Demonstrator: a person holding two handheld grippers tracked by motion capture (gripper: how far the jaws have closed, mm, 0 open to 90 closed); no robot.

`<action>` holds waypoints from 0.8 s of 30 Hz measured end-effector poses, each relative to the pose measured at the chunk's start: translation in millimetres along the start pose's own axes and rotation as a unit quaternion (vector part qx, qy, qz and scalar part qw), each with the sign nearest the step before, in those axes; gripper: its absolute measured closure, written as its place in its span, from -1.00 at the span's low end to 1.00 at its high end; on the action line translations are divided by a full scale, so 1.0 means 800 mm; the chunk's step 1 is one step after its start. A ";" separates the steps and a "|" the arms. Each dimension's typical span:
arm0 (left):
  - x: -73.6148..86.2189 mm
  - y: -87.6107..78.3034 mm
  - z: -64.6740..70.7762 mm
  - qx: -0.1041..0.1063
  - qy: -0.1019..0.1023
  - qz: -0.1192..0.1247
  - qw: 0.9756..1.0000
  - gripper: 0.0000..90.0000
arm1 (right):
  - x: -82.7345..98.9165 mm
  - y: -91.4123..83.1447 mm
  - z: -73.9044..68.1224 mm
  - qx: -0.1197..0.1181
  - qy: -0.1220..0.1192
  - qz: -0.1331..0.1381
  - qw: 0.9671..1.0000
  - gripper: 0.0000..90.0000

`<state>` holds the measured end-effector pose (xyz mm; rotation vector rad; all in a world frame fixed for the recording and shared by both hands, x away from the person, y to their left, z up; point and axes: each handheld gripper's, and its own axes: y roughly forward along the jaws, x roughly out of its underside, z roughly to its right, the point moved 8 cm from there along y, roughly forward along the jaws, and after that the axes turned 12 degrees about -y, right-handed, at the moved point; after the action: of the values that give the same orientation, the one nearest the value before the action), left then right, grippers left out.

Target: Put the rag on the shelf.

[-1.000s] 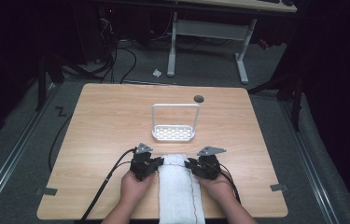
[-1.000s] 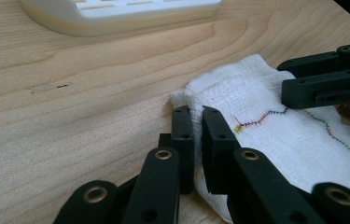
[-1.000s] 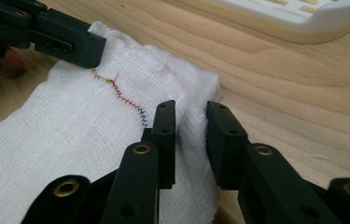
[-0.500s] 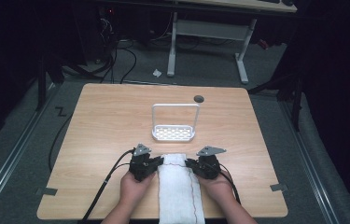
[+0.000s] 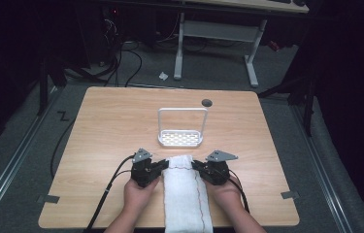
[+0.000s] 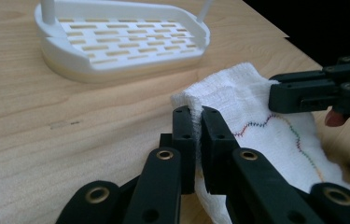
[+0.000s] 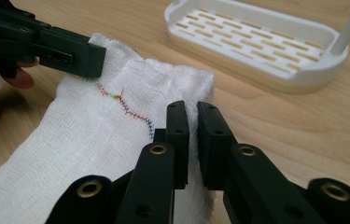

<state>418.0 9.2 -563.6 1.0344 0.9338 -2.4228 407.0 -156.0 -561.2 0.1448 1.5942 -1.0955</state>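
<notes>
Both grippers, left [image 5: 162, 166] and right [image 5: 196, 167], clench only the cloth's [image 5: 187, 199] far corners. A thin pinch could slip during lifting, dropping one corner onto the desk [image 5: 111, 126].

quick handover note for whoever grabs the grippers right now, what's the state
Left gripper: shut on the far left corner of the cloth.
Right gripper: its jaws have just been closing, now shut on the far right corner of the cloth.
Cloth: white, with a coloured stitched line, lying flat as a long strip on the table, its near end at the table's front edge.
Rack: white, empty, just beyond the cloth and apart from it.
Done: both far corners gripped.
Left: probably lift and fold the cloth, or move it toward the rack; nothing has been raised yet.
</notes>
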 end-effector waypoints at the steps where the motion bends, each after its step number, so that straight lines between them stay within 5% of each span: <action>1: -0.003 -0.002 0.001 0.003 -0.007 0.006 1.000 0.90 | -0.002 -0.001 0.000 0.003 -0.003 0.002 1.000 0.87; 16: -0.061 -0.034 0.041 0.014 0.030 0.058 0.998 0.91 | -0.061 -0.028 0.010 0.031 -0.024 0.062 0.997 0.87; 24: -0.110 -0.062 0.069 0.022 0.058 0.102 0.993 0.92 | -0.107 -0.055 0.017 0.053 -0.036 0.107 0.992 0.87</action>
<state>422.8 11.8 -448.9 1.2344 0.7727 -2.2448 420.0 -152.4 -464.7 0.3359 1.4205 -1.0064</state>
